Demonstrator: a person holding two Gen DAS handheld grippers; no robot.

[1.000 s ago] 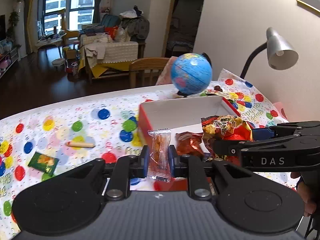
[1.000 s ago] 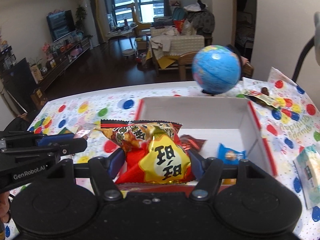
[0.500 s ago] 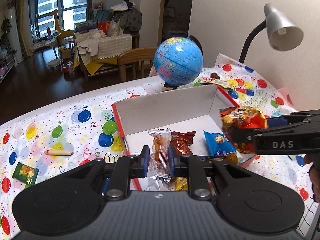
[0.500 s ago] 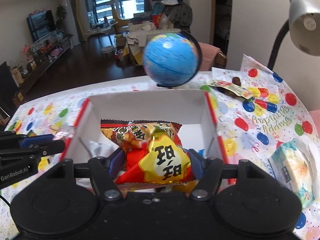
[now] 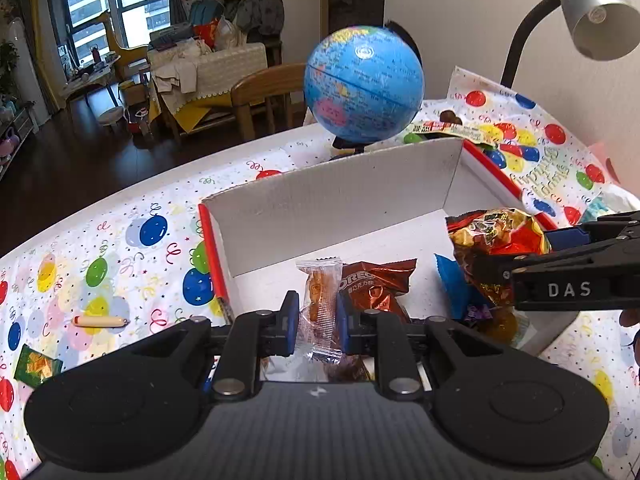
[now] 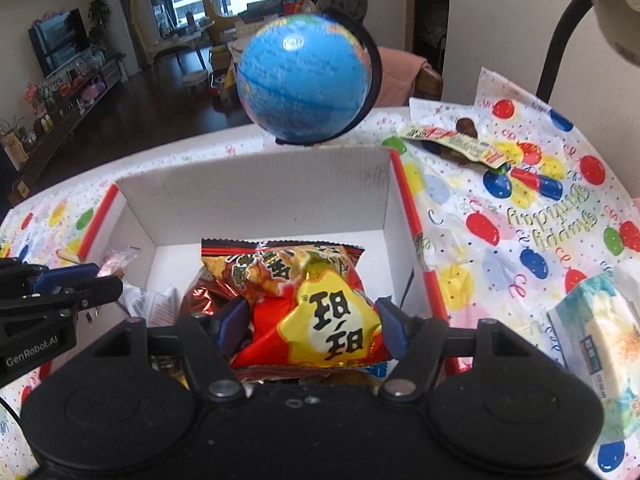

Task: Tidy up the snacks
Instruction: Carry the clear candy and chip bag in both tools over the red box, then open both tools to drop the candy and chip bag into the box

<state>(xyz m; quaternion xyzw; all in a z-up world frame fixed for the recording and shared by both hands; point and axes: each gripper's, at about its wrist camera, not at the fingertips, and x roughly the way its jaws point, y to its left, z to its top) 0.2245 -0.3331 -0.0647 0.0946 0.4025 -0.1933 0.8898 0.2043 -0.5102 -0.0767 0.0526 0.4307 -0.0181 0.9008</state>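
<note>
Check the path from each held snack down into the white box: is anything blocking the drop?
Nothing visible blocks either drop. The left gripper holds a clear-wrapped snack and the right gripper a red and yellow snack bag, both over the open-topped white box. Only packets already lying inside sit beneath them.

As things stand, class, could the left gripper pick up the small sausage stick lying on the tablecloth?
Probably not yet. The left gripper is shut on a clear-wrapped snack over the box. The sausage stick lies uncovered on the tablecloth, outside the box.
</note>
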